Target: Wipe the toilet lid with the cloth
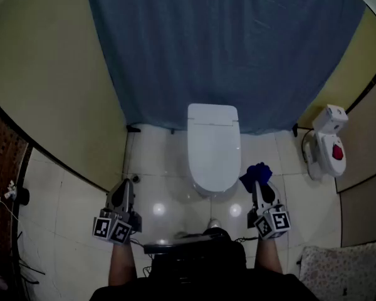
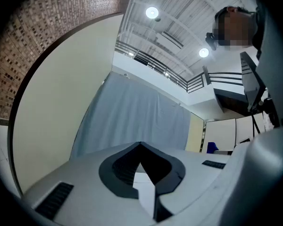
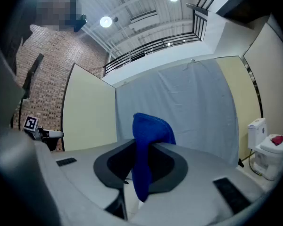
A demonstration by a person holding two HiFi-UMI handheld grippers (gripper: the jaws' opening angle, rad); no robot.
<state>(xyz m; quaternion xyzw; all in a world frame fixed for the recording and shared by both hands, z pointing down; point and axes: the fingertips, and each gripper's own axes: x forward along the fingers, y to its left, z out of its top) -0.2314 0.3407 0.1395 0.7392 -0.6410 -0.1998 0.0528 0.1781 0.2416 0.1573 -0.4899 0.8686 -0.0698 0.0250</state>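
The white toilet (image 1: 214, 148) stands at the middle of the tiled floor in the head view, lid down, against the blue curtain. My right gripper (image 1: 261, 190) is just right of the bowl's front, shut on a blue cloth (image 1: 255, 173) that bunches above its tips. In the right gripper view the cloth (image 3: 148, 128) hangs down between the jaws of the right gripper (image 3: 144, 149). My left gripper (image 1: 123, 195) is held left of the toilet, apart from it, with nothing in it. In its own view the left gripper (image 2: 140, 147) shows its tips meeting.
A blue curtain (image 1: 225, 49) closes the back. Yellow partition walls flank the stall. A white fixture with a red part (image 1: 329, 146) stands at the right wall. Cables (image 1: 9, 199) lie at the far left, and floral fabric (image 1: 344, 271) lies at the bottom right.
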